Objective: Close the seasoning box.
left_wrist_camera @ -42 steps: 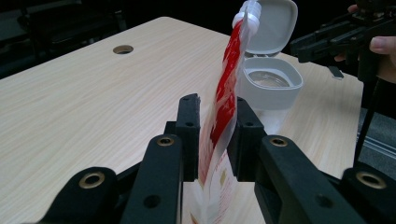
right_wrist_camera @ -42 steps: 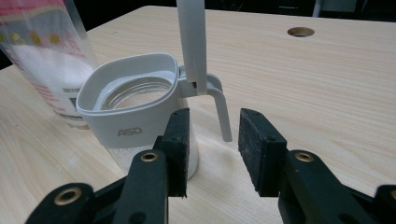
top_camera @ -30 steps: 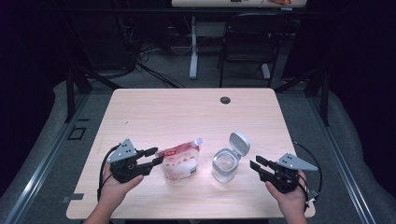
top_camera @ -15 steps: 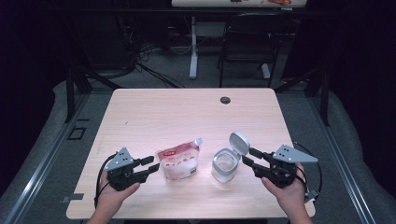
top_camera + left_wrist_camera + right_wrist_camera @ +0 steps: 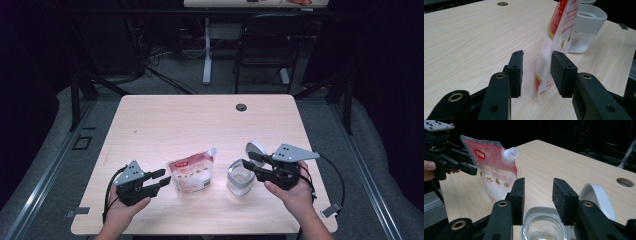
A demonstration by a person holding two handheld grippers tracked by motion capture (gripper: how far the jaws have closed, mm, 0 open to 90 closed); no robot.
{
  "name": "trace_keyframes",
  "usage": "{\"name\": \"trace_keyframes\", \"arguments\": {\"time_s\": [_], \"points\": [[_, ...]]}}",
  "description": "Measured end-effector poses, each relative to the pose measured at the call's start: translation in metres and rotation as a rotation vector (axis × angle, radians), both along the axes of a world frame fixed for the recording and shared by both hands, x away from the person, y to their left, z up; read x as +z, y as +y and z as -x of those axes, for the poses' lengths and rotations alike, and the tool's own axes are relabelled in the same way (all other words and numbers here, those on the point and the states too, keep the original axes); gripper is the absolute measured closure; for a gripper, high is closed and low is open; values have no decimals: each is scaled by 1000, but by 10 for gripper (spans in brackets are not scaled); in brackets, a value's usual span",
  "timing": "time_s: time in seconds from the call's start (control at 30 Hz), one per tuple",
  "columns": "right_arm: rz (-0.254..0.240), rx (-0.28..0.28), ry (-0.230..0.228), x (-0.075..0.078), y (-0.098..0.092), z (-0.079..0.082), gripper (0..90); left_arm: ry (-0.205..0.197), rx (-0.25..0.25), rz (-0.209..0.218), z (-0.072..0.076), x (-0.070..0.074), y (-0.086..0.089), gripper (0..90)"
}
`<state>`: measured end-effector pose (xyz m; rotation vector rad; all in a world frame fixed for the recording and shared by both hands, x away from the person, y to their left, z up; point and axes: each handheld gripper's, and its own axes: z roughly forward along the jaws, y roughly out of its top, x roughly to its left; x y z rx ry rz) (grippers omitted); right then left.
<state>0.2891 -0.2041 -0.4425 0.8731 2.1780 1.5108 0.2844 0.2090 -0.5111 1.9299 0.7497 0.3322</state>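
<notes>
Red and white, the pouch (image 5: 192, 172) stands on the wooden table (image 5: 165, 125), just beside the clear jar (image 5: 240, 180). The left gripper (image 5: 536, 72) has been closing, its jaws loose around the pouch's edge. The right gripper (image 5: 538, 198), jaws apart and holding nothing, hovers over the jar. I think a crooked pinch could tip the pouch, or a bump could knock the jar.

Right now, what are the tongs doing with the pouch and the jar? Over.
Left tongs open, closing astride the red-and-white spouted plastic pouch, not pinching. Right tongs open above the clear plastic jar, flip lid up. Nothing blocking.
</notes>
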Motion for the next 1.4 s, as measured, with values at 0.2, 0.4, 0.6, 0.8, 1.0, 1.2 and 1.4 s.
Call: {"name": "trace_keyframes", "arguments": {"time_s": [0.2, 0.4, 0.6, 0.8, 1.0, 1.2, 1.4], "points": [[23, 28, -12, 7, 18, -10, 571, 11, -3, 16, -2, -3, 1, 616], [61, 74, -42, 16, 38, -19, 597, 27, -5, 26, -1, -5, 0, 615], [37, 127, -7, 17, 50, -27, 639, 29, -7, 27, -1, -7, -1, 620], [23, 144, -12, 16, 60, -32, 633, 35, -17, 24, -1, -8, -1, 610], [25, 173, -9, 15, 73, -37, 610, 13, -4, 17, -1, -8, -2, 634], [10, 167, 1, 14, 77, -42, 567, 17, -6, 35, -1, -9, -3, 616], [-7, 160, 5, 13, 77, -46, 525, 24, -21, 44, 0, -7, -3, 589]]}}
